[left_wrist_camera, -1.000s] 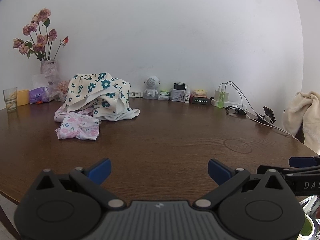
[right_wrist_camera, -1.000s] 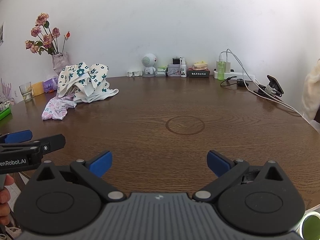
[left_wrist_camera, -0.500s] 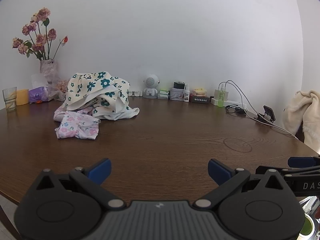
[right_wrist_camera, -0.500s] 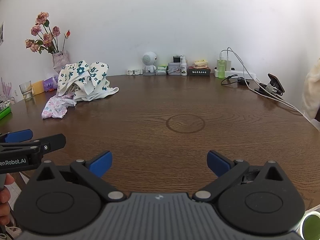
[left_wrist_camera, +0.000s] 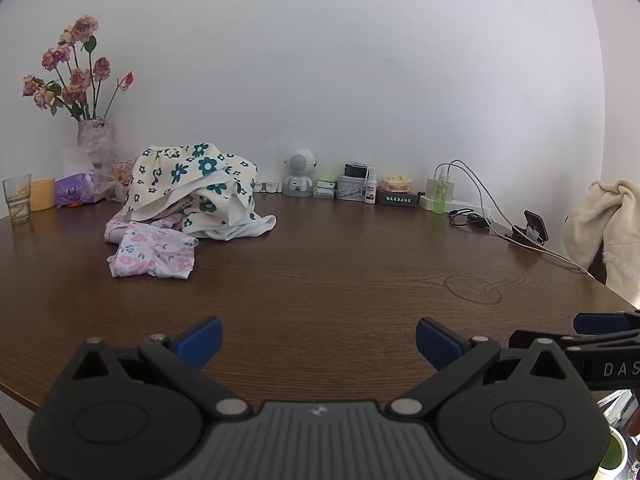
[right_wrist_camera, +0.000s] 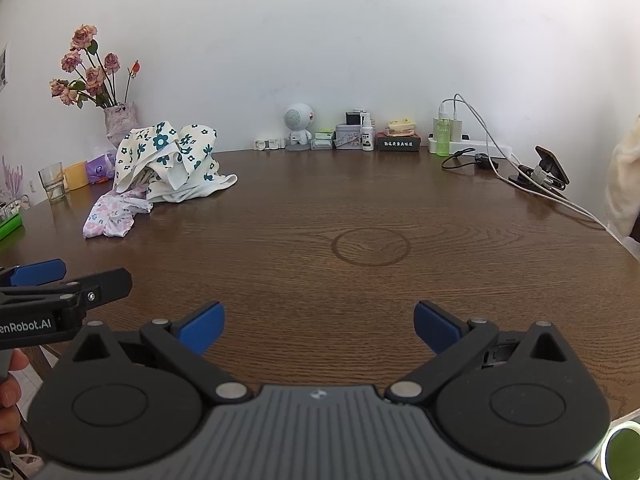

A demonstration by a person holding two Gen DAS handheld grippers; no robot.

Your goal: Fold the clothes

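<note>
A crumpled cream garment with teal flowers (left_wrist_camera: 192, 192) (right_wrist_camera: 172, 164) lies heaped at the far left of the round wooden table (left_wrist_camera: 340, 272). A small pink floral garment (left_wrist_camera: 154, 252) (right_wrist_camera: 112, 214) lies against its near side. My left gripper (left_wrist_camera: 318, 340) hovers open over the table's near edge, well short of the clothes. My right gripper (right_wrist_camera: 318, 326) is open too, over the near edge to the right, and holds nothing. Each gripper shows at the side of the other's view.
A vase of dried roses (left_wrist_camera: 94, 136), a glass (left_wrist_camera: 17, 200), a yellow cup (left_wrist_camera: 42, 194) and a purple pack stand at the back left. Small boxes, bottles, a round white figurine (left_wrist_camera: 299, 172), a power strip with cables (left_wrist_camera: 456, 200) and a phone on a stand (right_wrist_camera: 552, 164) line the back right. A cream fleece (left_wrist_camera: 608, 224) hangs at the right.
Both views have shifted only slightly; the clothes pile sits a touch lower and nearer in the frames. Both grippers stay open.
</note>
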